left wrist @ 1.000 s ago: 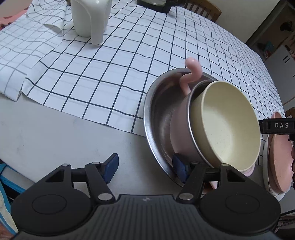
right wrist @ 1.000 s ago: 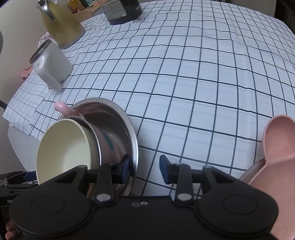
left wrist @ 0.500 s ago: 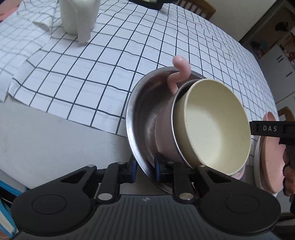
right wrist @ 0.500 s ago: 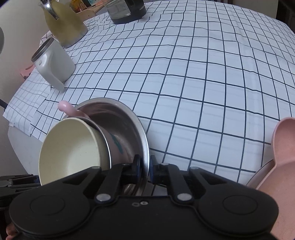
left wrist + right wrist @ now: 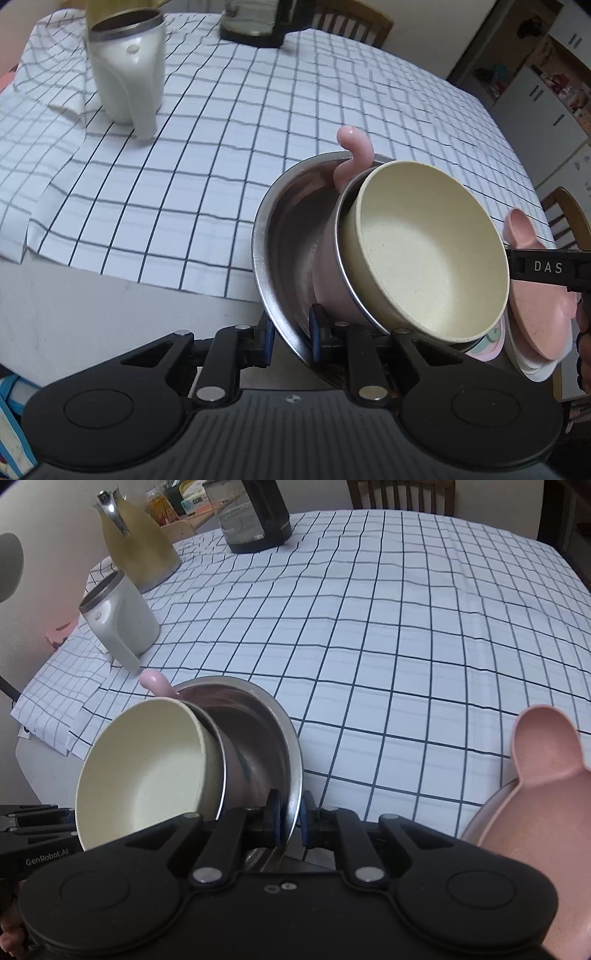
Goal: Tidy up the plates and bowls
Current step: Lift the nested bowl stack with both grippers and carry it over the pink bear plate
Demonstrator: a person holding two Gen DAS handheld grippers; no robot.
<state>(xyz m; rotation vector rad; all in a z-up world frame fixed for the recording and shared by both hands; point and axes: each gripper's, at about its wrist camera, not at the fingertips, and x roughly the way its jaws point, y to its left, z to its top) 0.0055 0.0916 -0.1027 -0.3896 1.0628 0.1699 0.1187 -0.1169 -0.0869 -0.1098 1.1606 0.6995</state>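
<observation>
A steel bowl [image 5: 284,236] is tilted up on its side and holds a pink cup with a curled handle [image 5: 352,146] and a cream bowl [image 5: 424,251] nested in it. My left gripper [image 5: 290,334] is shut on the steel bowl's near rim. My right gripper [image 5: 291,818] is shut on the opposite rim of the steel bowl [image 5: 266,723]; the cream bowl [image 5: 147,764] faces left there. A pink plate with ear-shaped tabs [image 5: 543,753] lies at the right, on a white plate [image 5: 532,365].
A white mug [image 5: 127,77] stands on the checked tablecloth [image 5: 406,627] at the back left, with a yellow jug [image 5: 136,542] and a dark glass kettle [image 5: 251,513] behind. The bare table edge [image 5: 92,302] is near me. Wooden chairs stand beyond the table.
Both grippers closed onto opposite rims of the steel bowl. The bowl stack has since lifted and tilted further, and both views rose above the table.
</observation>
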